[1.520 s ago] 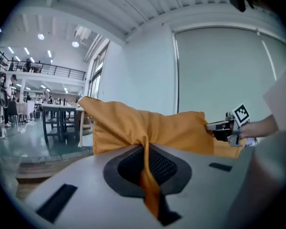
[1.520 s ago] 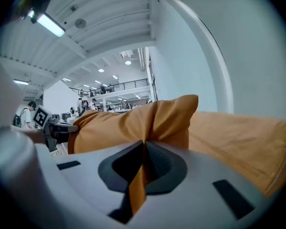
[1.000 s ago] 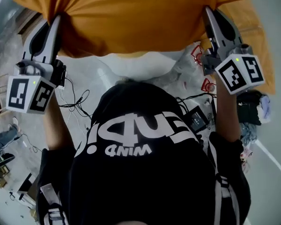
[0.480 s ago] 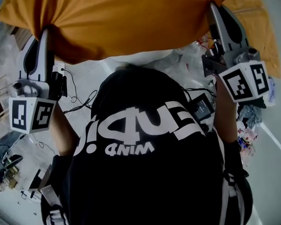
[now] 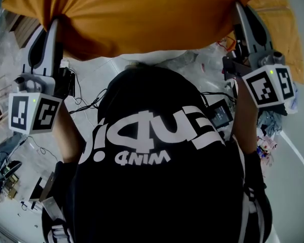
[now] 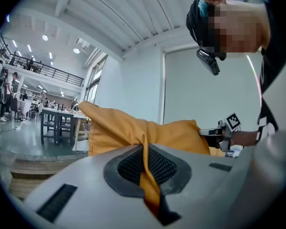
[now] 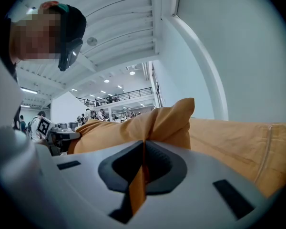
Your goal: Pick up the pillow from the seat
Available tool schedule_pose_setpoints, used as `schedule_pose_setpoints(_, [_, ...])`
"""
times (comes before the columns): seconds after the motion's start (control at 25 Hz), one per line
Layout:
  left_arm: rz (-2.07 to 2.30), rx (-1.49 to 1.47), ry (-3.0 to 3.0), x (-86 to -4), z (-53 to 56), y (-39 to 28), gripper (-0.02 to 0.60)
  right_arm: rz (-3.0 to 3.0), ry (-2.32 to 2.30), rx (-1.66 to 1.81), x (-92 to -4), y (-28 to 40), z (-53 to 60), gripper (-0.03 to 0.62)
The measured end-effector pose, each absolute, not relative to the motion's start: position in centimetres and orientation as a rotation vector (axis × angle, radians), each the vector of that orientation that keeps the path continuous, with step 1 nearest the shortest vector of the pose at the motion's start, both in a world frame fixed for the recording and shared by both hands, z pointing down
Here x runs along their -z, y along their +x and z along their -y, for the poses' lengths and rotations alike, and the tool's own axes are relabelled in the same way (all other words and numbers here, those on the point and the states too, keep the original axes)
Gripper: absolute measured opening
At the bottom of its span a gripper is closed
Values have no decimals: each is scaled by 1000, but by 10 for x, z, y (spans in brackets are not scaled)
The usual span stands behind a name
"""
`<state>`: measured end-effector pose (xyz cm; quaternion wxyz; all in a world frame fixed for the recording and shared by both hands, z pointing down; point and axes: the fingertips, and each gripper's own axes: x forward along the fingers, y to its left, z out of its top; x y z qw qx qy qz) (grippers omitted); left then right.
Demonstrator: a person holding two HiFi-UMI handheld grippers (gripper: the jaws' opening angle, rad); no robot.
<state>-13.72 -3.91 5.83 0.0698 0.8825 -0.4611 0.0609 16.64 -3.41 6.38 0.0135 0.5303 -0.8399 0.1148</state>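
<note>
The left gripper (image 5: pixel 54 23) and right gripper (image 5: pixel 239 6) are keeping their jaws clamped on opposite corners of the orange pillow (image 5: pixel 142 14), now hanging stretched between them slightly higher than a second ago, so the pickup looks essentially done.

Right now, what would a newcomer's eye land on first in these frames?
The big orange pillow spans the top of the head view, held up off the floor. The left gripper and right gripper each pinch one end of it, jaws shut on a fold of fabric. Below, the person's black shirt with white print fills most of that view.
</note>
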Motion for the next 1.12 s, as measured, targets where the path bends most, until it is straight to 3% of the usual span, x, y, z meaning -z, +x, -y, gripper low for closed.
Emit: schedule_pose_setpoints(1.12, [1365, -194, 2636, -64, 37, -135, 17, 2650, 1587, -353, -64, 159, 40, 31])
